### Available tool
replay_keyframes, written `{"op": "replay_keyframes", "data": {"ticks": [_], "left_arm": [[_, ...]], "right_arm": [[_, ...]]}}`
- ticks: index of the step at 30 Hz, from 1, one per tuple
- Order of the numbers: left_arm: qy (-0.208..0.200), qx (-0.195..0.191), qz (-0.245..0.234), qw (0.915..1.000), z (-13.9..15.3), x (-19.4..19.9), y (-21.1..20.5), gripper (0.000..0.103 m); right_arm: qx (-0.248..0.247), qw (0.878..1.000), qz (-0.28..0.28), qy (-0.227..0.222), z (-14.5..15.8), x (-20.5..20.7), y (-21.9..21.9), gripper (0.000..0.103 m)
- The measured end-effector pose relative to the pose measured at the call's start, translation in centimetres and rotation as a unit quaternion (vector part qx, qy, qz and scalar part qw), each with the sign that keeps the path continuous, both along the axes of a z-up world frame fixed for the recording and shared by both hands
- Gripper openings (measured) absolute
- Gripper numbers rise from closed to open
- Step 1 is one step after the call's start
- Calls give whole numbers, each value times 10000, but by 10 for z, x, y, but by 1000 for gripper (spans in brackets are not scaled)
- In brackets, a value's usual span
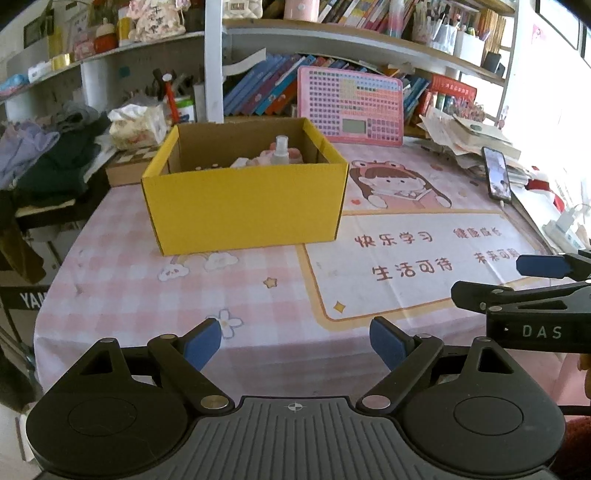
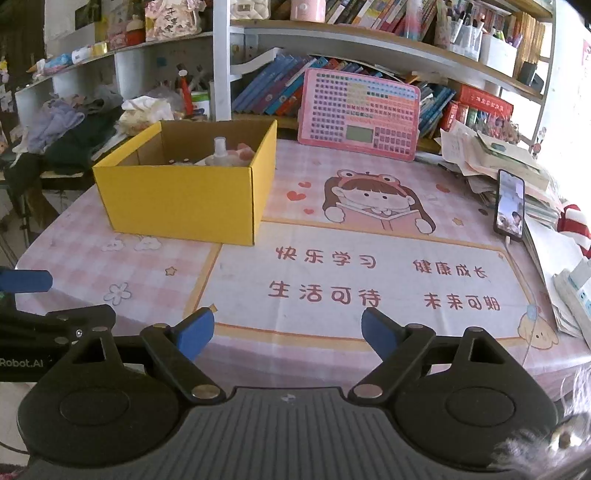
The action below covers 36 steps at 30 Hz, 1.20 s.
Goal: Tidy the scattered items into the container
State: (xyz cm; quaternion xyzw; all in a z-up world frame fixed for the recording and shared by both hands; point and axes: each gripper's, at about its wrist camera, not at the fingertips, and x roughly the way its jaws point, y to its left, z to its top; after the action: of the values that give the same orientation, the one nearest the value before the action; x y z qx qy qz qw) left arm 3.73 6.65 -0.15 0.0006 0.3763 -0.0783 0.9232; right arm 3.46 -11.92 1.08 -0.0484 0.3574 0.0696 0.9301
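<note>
A yellow cardboard box (image 1: 243, 206) stands on the pink mat, far left of centre; it also shows in the right wrist view (image 2: 181, 203). Inside it I see a clear spray bottle (image 1: 280, 149) and pink and white items (image 1: 291, 155); the bottle also shows in the right wrist view (image 2: 218, 151). My left gripper (image 1: 295, 343) is open and empty, near the table's front edge. My right gripper (image 2: 287, 334) is open and empty, also at the front edge. Each gripper shows at the side of the other's view.
A pink keyboard toy (image 2: 360, 114) leans against the shelf behind the box. A phone (image 2: 510, 206) and a paper stack (image 2: 495, 155) lie at the right. Clothes (image 1: 48, 155) pile up at the left. Book shelves (image 2: 332, 33) stand behind.
</note>
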Motion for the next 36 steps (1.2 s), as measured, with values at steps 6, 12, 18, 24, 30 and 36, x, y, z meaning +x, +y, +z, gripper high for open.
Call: {"op": "replay_keyframes", "data": {"ticks": [6,12,18,24,30,36], "left_arm": [[88,-34,18,10000,-2,3,0,90],[71,25,-32,10000,-1,3,-2,99],[118,45,-43,9999,-2,2,-4,99],[148,40,-73,9999,-3,1,-4,100],[165,32,-64,9998,-2,1,-4,100],[189,26,-60,9998,-3,1,-4,100]], "right_arm": [[-3,10000,-4,27,-1,1,-2,90],[6,10000,18,32,-1,2,-2,92],[29,9999,61,77,-1,4,-1,93],[53,9999,57,97,-1,3,-1,93],[77,9999,85,126,-2,2,0,93],[78,9998,112,162,-2,2,0,96]]}}
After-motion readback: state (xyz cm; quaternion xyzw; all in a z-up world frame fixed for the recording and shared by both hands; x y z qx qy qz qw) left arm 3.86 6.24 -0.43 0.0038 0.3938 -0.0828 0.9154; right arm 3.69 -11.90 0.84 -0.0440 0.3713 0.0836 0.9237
